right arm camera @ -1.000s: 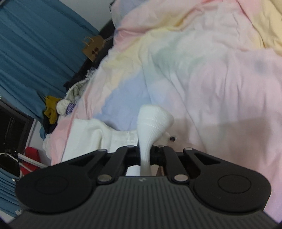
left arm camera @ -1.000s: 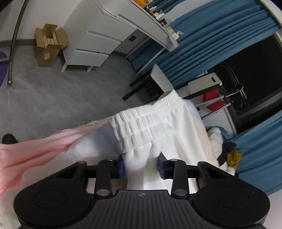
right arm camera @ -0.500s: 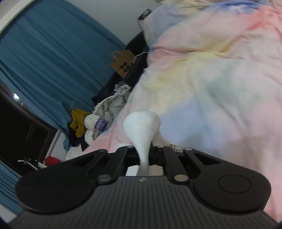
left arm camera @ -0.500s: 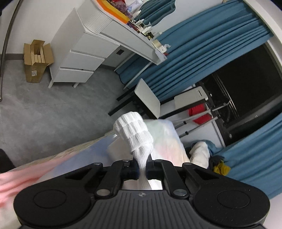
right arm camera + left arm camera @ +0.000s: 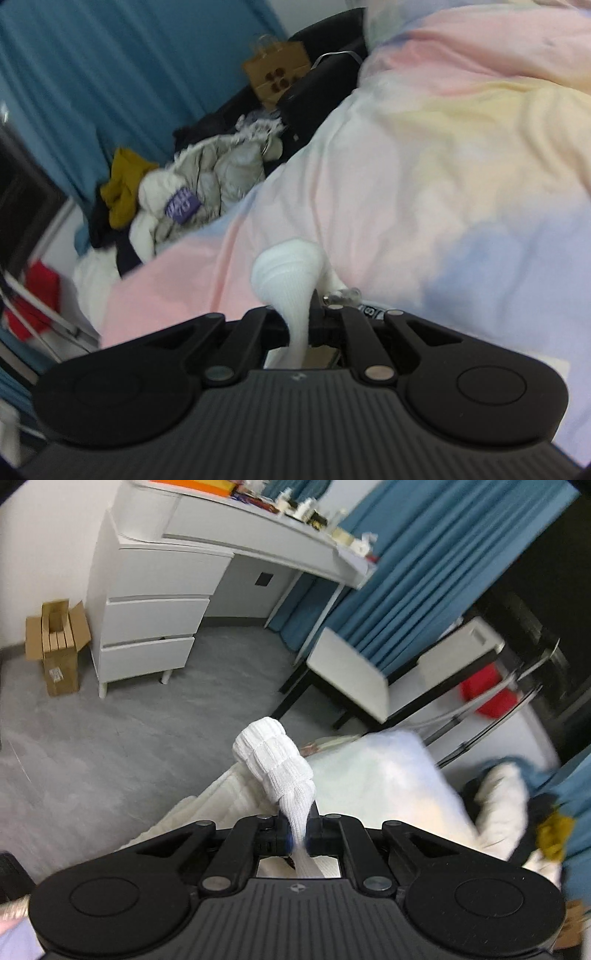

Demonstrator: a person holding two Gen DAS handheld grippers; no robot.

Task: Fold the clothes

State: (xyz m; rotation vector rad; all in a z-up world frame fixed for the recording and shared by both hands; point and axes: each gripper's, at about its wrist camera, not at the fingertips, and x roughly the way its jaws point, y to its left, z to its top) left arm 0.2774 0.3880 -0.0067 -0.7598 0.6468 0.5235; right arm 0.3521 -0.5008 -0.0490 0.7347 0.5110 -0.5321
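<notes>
Cardboard box (image 5: 57,644): open, on the grey floor at 9 o'clock in the left wrist view, beside the white drawers (image 5: 147,627).
Counter (image 5: 258,535): white, along the top toward 12 o'clock, small items on it.
Left tool (image 5: 300,836): clamped on the ribbed waistband of the white garment (image 5: 275,762), which bunches up above the jaws; the rest hangs below, blurred.
Curtain (image 5: 424,572): blue, at 2 o'clock.
Clothes pile (image 5: 177,199): at 9 o'clock in the right wrist view, white, mustard and dark pieces heaped beside the bed.
Right tool (image 5: 301,319): pinched tight on another part of the white garment, a rounded bulge above the jaws.
Bedcover (image 5: 461,184): pastel pink, yellow and blue, from 12 to 4 o'clock.
</notes>
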